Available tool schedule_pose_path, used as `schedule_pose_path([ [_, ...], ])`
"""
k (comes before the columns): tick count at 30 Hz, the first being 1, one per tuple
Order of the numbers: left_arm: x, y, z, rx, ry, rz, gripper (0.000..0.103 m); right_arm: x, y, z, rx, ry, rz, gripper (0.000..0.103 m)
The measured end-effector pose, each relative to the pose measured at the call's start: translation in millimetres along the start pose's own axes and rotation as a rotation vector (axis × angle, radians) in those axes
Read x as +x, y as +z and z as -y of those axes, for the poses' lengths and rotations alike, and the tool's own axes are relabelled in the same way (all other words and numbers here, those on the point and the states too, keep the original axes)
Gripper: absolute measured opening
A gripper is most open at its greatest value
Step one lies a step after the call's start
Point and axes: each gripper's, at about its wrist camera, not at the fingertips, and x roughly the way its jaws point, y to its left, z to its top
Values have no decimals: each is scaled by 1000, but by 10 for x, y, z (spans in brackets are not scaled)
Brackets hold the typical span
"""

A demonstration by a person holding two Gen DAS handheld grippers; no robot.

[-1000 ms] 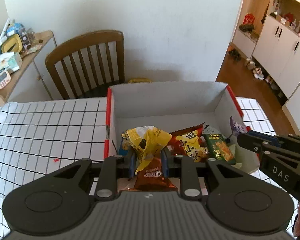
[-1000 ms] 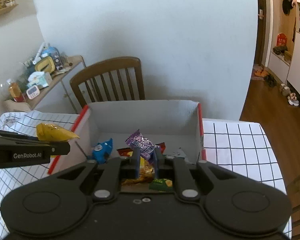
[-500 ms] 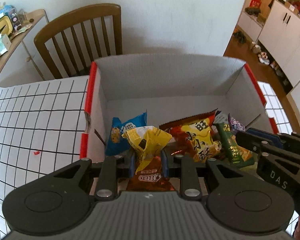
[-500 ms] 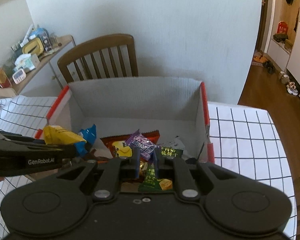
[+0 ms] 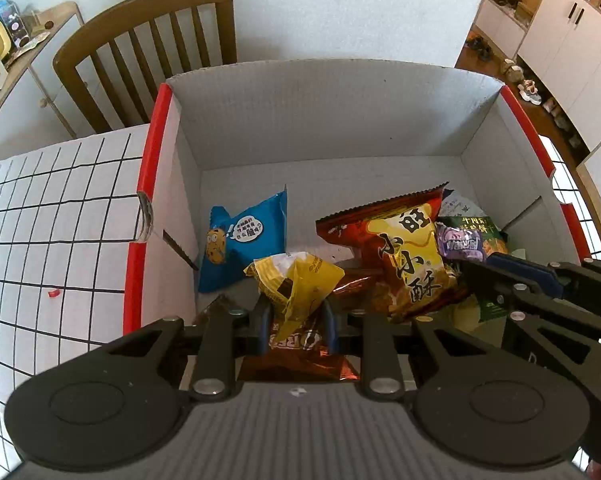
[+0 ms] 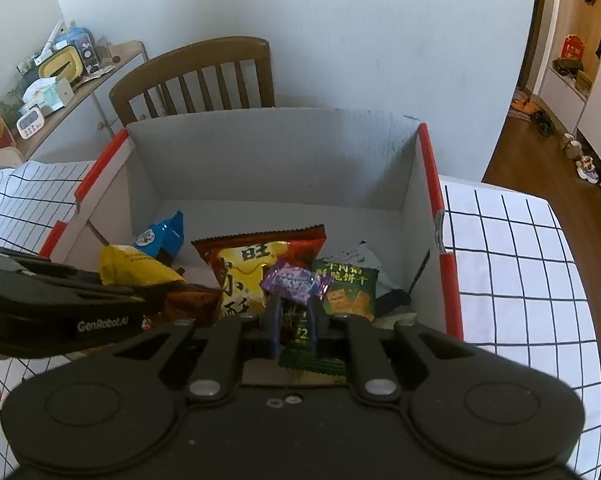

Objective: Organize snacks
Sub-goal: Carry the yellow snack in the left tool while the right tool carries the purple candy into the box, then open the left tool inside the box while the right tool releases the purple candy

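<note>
Fingers (image 5: 265, 312) pinch yellow packet (image 5: 296, 280) over box (image 5: 324, 120) on checked tablecloth (image 5: 52, 216)

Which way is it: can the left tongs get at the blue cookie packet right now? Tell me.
Probably not yet. The left tongs are shut on the yellow packet. The blue cookie packet lies uncovered in the box, just ahead and left, so the path looks free once they let go.

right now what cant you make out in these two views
- Oreo pack, left wrist view: mostly behind the left tool and the yellow bag it grips.
- Green packet, right wrist view: lower part hidden by the right tool, which grips the purple candy.
- Box near wall: hidden by both tool bodies.
- White packet: print too small.
</note>
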Motion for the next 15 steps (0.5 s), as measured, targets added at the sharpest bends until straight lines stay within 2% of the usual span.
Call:
schedule_pose_path([
  [8,-105,-20,-70,-29,-22,23,26,-87,-18,53,24,12,13,22],
  [13,-220,-58,-144,-48,-41,49,28,-215,-24,53,21,27,37,26],
  [15,-272,-73,-175,-62,-42,57,33,-260,-26,54,24,34,43,29],
])
